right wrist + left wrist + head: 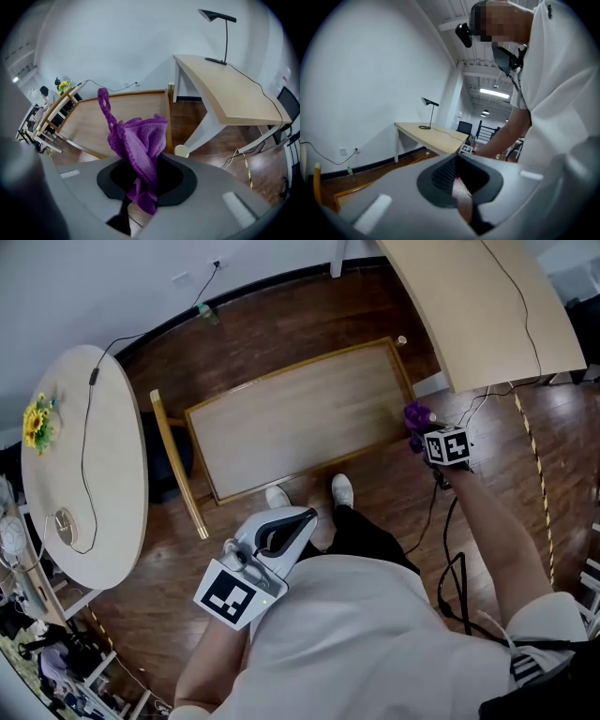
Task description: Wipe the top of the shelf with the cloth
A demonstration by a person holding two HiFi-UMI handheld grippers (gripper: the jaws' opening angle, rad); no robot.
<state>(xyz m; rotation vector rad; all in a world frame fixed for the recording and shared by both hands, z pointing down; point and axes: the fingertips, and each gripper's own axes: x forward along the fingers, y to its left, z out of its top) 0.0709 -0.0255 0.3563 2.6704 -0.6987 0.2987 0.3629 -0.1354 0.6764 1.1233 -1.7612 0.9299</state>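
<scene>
Resting near the person's white shirt (375,634), the left tool (306,516) has its jaws drawn together on nothing. Farther out, the right tool (419,434) pinches the fluffy purple cloth (416,414) by its bunched middle, near the right end of the low light-wood shelf (300,423). Soft, light and floppy, the cloth likely handles best gripped on a thick fold.

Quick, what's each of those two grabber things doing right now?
Left gripper: shut, nothing between its jaws.
Right gripper: shut on the purple cloth.
</scene>
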